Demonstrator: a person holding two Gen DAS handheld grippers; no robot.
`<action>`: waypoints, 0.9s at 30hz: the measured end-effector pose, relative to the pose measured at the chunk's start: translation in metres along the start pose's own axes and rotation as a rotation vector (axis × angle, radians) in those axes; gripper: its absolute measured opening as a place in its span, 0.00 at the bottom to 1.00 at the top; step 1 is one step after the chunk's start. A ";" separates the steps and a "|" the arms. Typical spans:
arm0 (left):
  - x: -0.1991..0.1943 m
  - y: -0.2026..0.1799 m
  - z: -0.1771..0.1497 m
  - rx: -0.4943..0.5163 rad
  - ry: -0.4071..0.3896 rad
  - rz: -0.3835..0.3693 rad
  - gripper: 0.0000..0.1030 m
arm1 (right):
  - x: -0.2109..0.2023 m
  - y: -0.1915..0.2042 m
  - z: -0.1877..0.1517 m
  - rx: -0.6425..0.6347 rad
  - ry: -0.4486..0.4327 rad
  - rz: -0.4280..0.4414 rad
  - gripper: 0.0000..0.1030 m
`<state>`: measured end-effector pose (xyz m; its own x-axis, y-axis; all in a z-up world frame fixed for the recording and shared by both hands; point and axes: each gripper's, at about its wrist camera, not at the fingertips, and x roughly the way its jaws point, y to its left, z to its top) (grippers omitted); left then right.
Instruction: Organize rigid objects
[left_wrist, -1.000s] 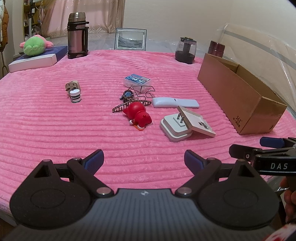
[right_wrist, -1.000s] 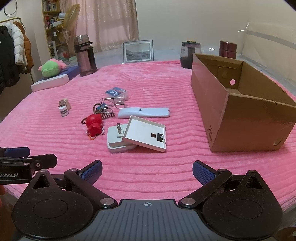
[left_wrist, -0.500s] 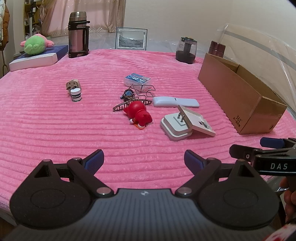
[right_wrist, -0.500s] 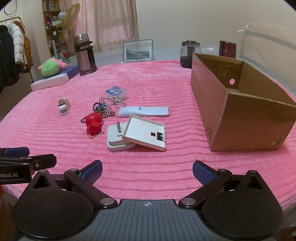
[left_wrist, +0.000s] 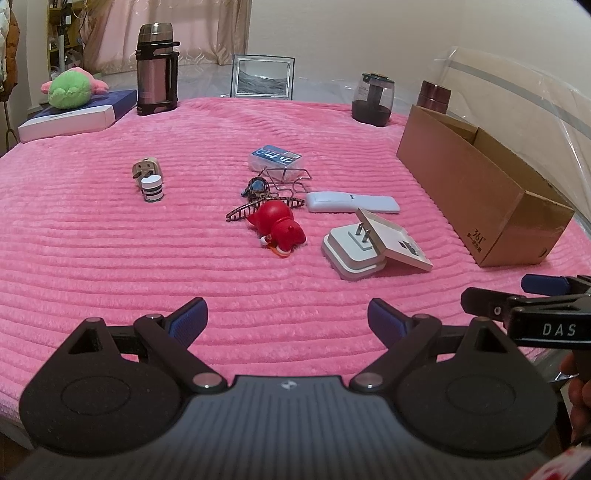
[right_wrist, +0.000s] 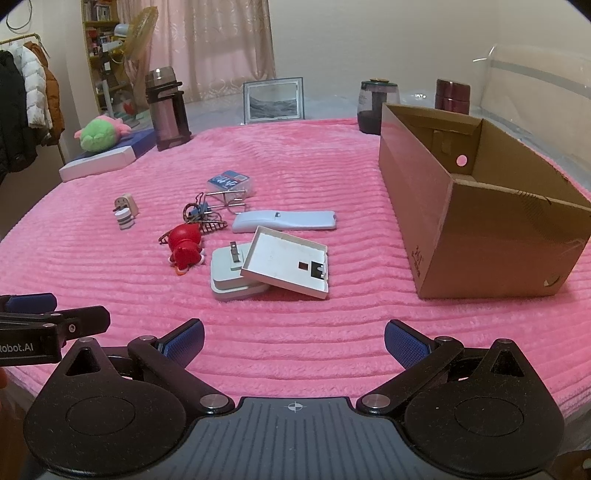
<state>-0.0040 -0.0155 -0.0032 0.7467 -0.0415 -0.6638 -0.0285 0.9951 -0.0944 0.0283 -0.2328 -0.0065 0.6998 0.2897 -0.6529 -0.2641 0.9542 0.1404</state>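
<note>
Currently both claws, left claw and right claw, spread wide, empty; red toy well ahead.

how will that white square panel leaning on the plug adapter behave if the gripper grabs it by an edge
The white panel looks like thin rigid plastic, so it is probably stiff and light. It rests tilted on the plug adapter, so a nudge would likely slide it off onto the pink blanket. Its smooth raised rim may be slippery, so grip squarely.
</note>
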 end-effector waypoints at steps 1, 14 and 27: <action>0.000 0.000 0.001 0.000 0.000 0.000 0.89 | 0.000 0.000 0.000 0.000 -0.001 -0.001 0.98; 0.001 0.000 0.001 -0.001 0.001 -0.001 0.89 | 0.003 -0.004 0.002 0.009 0.000 -0.004 0.98; 0.021 0.005 0.005 0.008 0.013 0.005 0.88 | 0.017 -0.005 0.004 0.029 -0.015 0.016 0.98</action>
<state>0.0149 -0.0113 -0.0140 0.7380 -0.0376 -0.6737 -0.0270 0.9960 -0.0851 0.0444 -0.2324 -0.0154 0.7059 0.3056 -0.6390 -0.2559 0.9512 0.1722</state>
